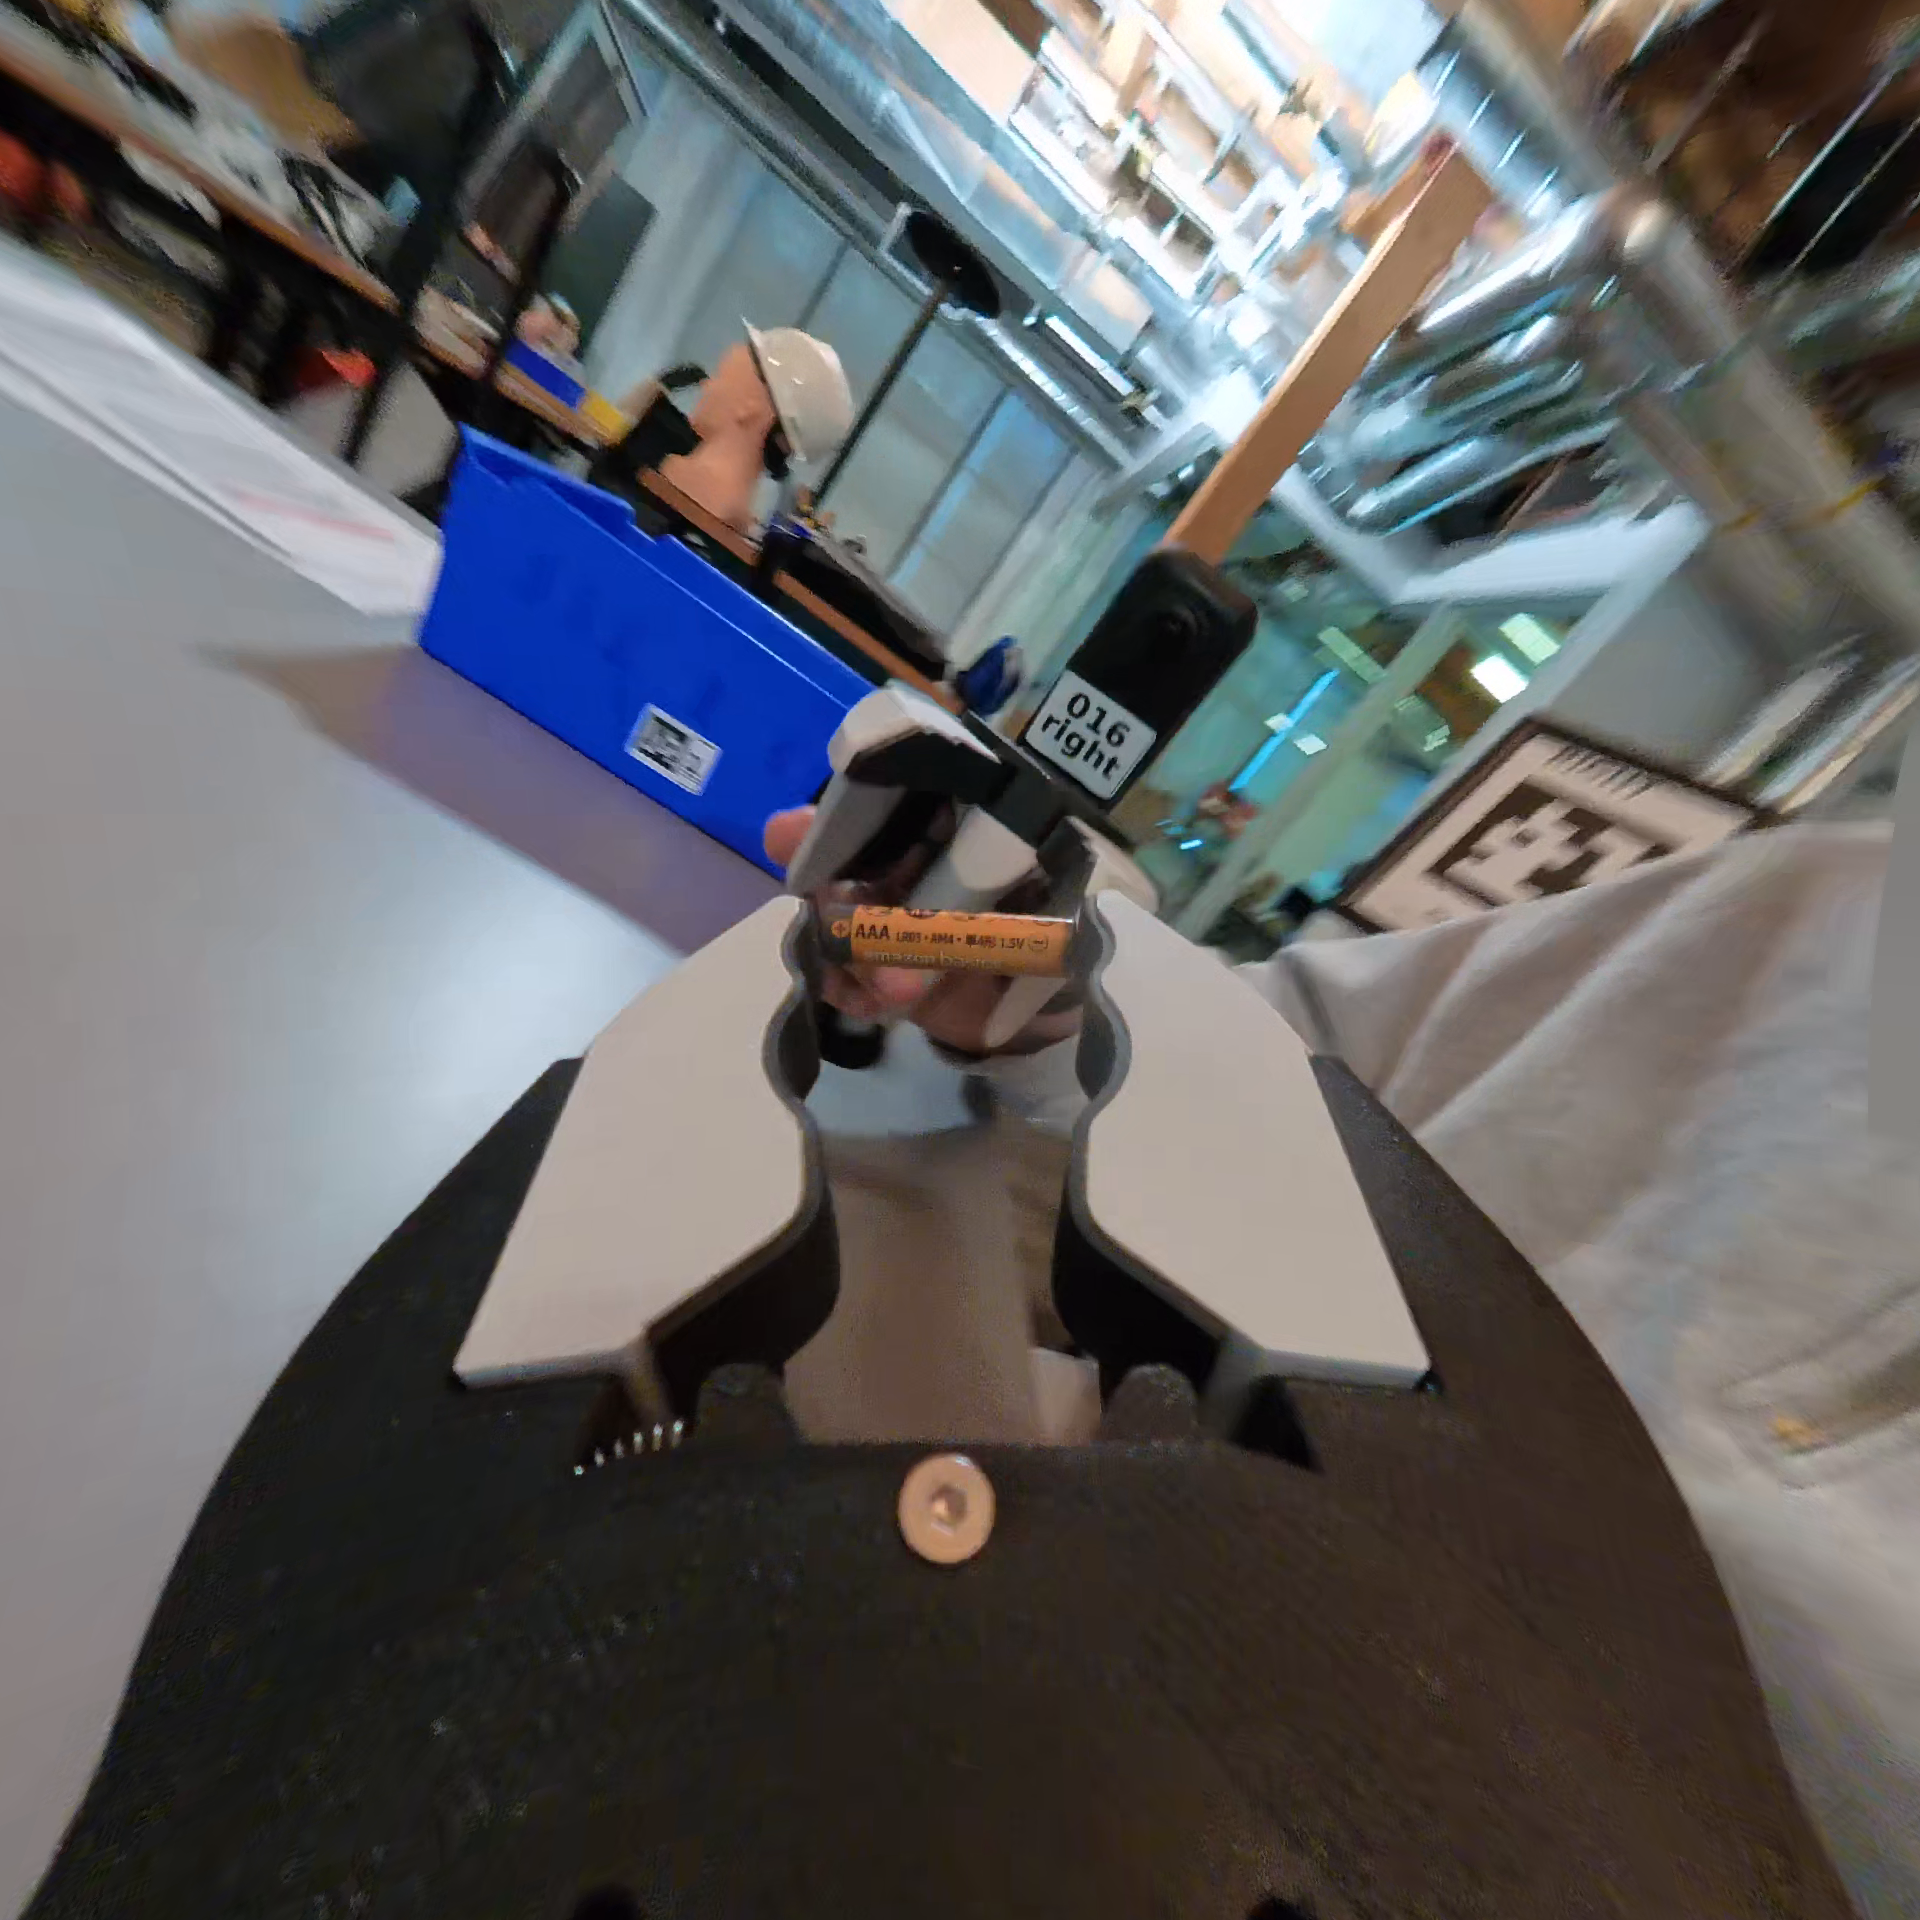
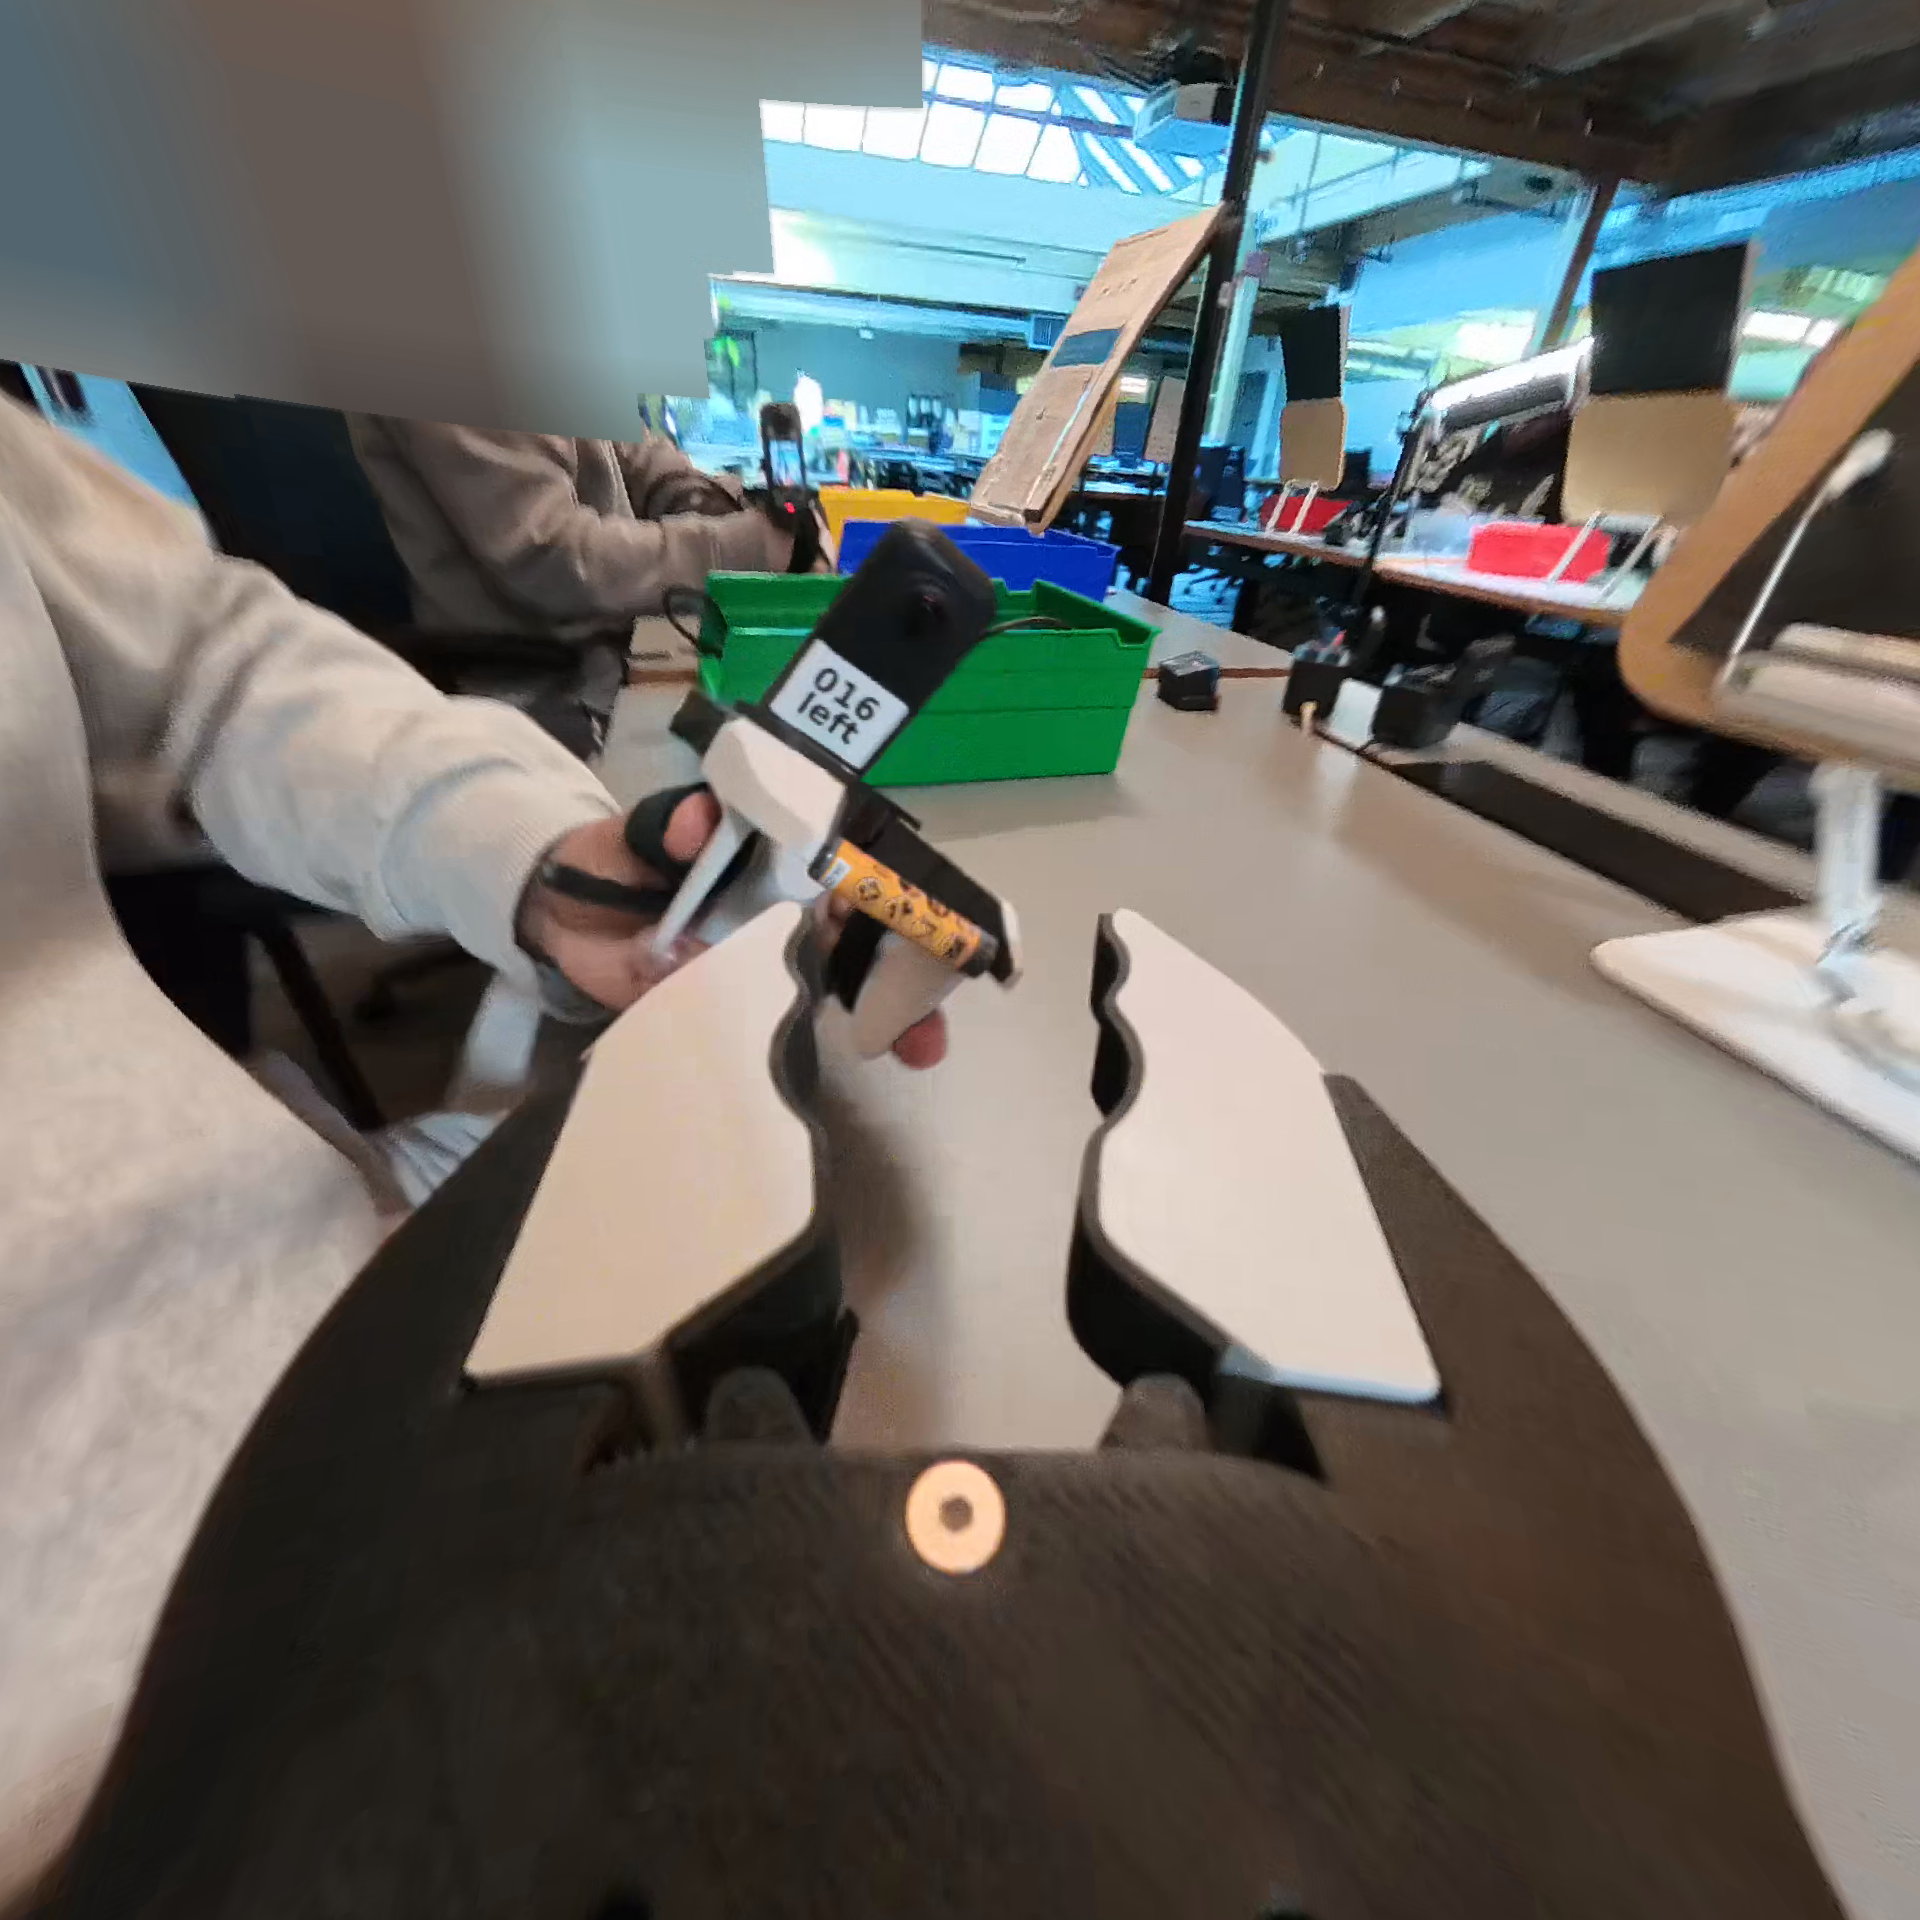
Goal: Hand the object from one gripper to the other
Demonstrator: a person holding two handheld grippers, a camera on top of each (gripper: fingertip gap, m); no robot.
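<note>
My left claw point(image 1: 948, 940) was clamped end to end on the battery point(image 1: 951, 938), its long axis crosswise between the tips, while my right claw point(image 2: 951, 961) stood open and empty, the battery point(image 2: 909, 902) just ahead at eleven o'clock.

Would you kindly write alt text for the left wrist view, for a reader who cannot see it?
An orange battery lies crosswise, held end to end between the fingertips of the left tool, above a grey table. The right tool is close behind it, fingers pointing toward the camera. A blue bin sits on the table at the back.
</note>
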